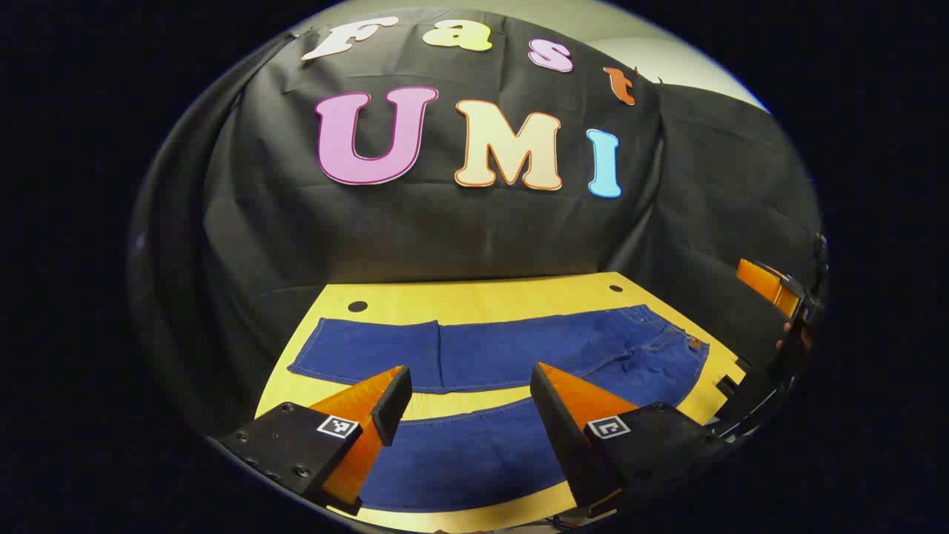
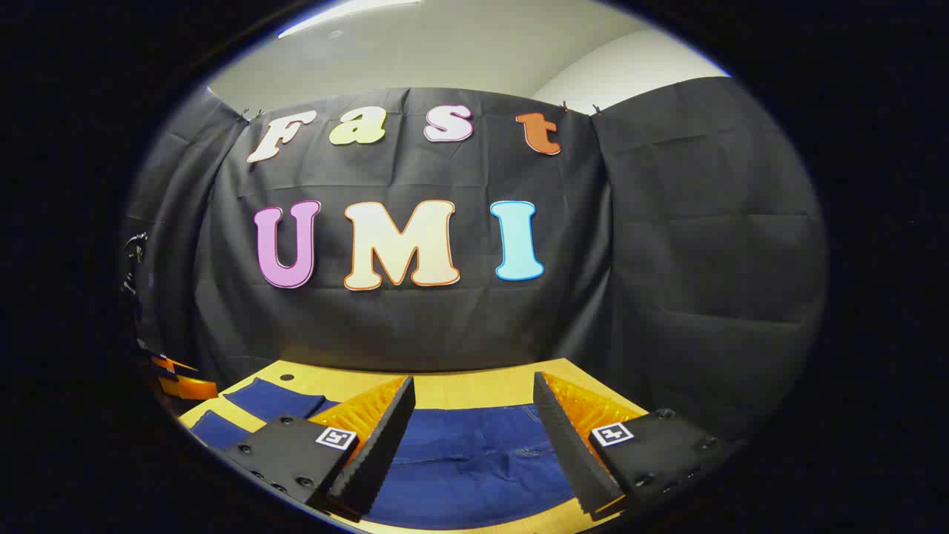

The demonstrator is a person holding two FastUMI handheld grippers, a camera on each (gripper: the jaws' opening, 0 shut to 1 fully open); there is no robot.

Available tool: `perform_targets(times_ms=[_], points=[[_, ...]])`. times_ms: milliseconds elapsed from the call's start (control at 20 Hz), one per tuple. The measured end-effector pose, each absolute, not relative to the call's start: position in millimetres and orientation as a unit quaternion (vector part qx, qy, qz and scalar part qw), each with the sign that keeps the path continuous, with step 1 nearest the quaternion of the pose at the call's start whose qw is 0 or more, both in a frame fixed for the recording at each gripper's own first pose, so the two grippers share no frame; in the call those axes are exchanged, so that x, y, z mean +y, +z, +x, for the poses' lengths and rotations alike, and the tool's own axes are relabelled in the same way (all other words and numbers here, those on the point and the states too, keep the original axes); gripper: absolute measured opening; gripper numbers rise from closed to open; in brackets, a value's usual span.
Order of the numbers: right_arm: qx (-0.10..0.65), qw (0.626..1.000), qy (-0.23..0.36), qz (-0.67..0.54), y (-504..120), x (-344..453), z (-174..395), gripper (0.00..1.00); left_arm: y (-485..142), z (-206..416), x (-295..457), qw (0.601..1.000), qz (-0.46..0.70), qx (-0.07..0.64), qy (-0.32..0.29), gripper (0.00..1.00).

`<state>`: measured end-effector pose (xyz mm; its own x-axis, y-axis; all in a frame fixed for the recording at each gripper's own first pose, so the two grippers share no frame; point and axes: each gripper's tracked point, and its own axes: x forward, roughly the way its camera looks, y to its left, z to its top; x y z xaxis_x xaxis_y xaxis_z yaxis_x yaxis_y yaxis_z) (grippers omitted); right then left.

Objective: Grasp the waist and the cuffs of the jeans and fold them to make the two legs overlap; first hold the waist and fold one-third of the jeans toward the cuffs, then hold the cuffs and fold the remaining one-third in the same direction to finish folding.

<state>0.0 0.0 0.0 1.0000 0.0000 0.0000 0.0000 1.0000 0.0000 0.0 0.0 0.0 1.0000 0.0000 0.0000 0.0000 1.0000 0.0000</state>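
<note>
Blue jeans (image 1: pixel 511 348) lie flat on the yellow wooden table (image 1: pixel 474 293), both legs spread apart side by side, cuffs (image 1: pixel 319 348) to the left and waist (image 1: pixel 686 345) to the right. My left gripper (image 1: pixel 471 378) hovers open above the near leg, nothing between its fingers. The right gripper (image 1: pixel 778 297) shows at the right edge of the left gripper view, past the waist. In the right gripper view, my right gripper (image 2: pixel 474 389) stands open over the upper part of the jeans (image 2: pixel 474 460). The left gripper (image 2: pixel 174 382) shows at that view's left edge.
Black cloth walls close in the table at the back and both sides. A small dark hole (image 1: pixel 358 306) marks the tabletop near its far left corner. A bare strip of table (image 2: pixel 474 389) runs between the jeans and the back wall.
</note>
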Motion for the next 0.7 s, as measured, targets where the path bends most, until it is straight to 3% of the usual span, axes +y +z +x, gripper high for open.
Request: perform_targets(times_ms=[700], points=[[0.003,1.0,0.017,0.018,-3,17,-4,0.99,-78,-13,49,0.986,0.109,0.107,-0.068,0.97]])
